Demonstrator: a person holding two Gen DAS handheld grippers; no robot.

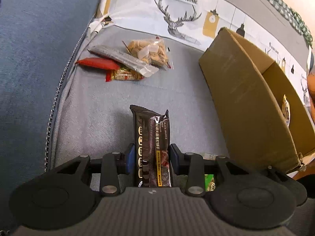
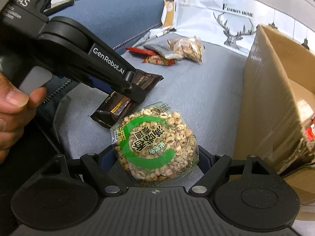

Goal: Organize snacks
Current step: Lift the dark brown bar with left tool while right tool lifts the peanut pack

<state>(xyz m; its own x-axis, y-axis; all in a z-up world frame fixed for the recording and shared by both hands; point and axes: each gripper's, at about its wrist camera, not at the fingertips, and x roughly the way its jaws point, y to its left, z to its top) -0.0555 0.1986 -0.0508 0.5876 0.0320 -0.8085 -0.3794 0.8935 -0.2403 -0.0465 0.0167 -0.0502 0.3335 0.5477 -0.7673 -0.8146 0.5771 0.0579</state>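
My left gripper (image 1: 152, 158) is shut on a black cracker packet (image 1: 151, 137), its blue pads pressing both sides; the packet also shows in the right wrist view (image 2: 126, 98), with the left gripper (image 2: 135, 96) clamped on it just above the sofa. My right gripper (image 2: 155, 157) is shut on a round puffed-grain cake in a clear green-printed wrapper (image 2: 153, 143). A pile of snacks lies at the back: a red packet (image 1: 98, 64), a grey packet (image 1: 122, 58) and a clear bag of biscuits (image 1: 149, 51). An open cardboard box (image 1: 252, 102) stands on the right.
The grey sofa seat (image 1: 177, 90) has a blue cushion (image 1: 35, 59) with a zipper on the left and a white deer-print cloth (image 1: 177, 13) behind. The box (image 2: 275, 90) holds some snacks. A hand (image 2: 11, 106) holds the left gripper.
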